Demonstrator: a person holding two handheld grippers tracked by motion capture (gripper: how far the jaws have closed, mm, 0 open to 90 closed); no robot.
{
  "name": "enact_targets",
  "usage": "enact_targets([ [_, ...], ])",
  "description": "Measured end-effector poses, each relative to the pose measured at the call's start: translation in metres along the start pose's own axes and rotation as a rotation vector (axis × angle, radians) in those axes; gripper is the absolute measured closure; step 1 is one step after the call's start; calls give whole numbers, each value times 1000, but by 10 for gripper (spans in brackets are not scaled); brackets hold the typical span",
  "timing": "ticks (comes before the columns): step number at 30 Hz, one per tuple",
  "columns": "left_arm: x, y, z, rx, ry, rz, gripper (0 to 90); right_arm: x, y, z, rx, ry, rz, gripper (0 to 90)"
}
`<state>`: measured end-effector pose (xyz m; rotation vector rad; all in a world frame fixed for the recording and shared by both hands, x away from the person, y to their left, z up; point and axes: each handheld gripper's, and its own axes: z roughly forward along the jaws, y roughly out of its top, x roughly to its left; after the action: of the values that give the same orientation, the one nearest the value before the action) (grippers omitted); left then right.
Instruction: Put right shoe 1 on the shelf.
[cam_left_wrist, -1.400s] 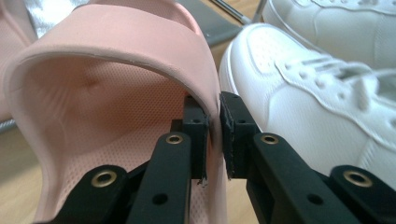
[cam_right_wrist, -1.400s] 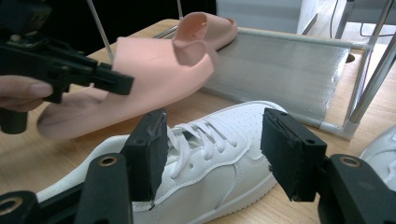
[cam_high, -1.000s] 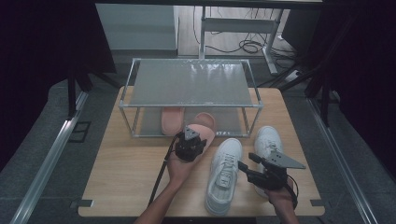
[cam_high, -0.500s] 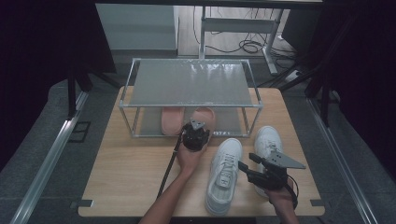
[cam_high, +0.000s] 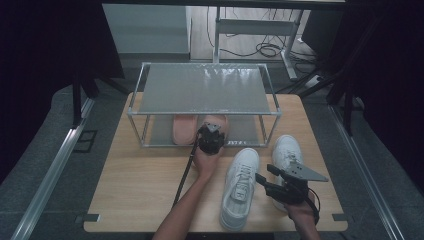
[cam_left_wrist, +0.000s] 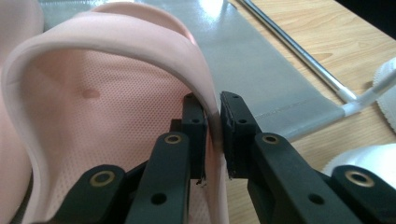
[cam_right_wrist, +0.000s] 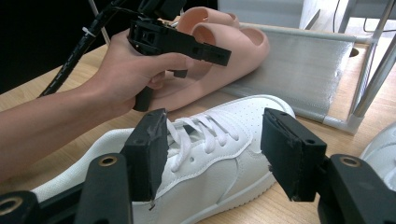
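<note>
The work in hand looks like putting shoes on the rack, and right now it is the turn of the pink slipper (cam_left_wrist: 116, 107). The left gripper (cam_left_wrist: 212, 126) has its two jaws pinched almost together on the thin rim of the slipper's strap, one jaw inside the strap and one outside, so the rubber edge is squeezed between them. From the high view, that slipper (cam_high: 218, 123) sits on the grey lower shelf of the rack (cam_high: 150, 112), just beside its twin (cam_high: 182, 129), with the heel end poking out toward the table's front.

The right gripper (cam_right_wrist: 212, 149) hangs with its jaws wide apart over the near white sneaker (cam_right_wrist: 205, 144), gripping nothing.

My guess is the slipper is being nudged into line with its partner, and the next move calls for a gentle slide deeper under the top shelf, then letting go without tugging the strap up.

The slipper is soft, smooth, pale pink foam with a dimpled footbed and a broad arched strap that bends easily where it is pinched.
</note>
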<state>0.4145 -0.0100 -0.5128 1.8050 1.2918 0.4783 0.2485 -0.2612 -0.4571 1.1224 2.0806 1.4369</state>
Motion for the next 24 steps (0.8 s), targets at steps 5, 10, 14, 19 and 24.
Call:
enact_targets([
  [5,-1,1,-1,-6,34,13,738,1,0,0,1,1,-1,420],
  [10,-1,-3,-11,-11,23,35,643,1,0,0,1,0,-4,420],
  [14,3,-6,-23,-26,16,46,627,0,-1,1,4,-3,-5,420],
  [19,8,-11,-43,-33,-7,62,627,2,-1,2,6,-1,-8,420],
  [24,15,-18,-68,-49,-46,79,717,3,-1,2,9,-1,-10,420],
])
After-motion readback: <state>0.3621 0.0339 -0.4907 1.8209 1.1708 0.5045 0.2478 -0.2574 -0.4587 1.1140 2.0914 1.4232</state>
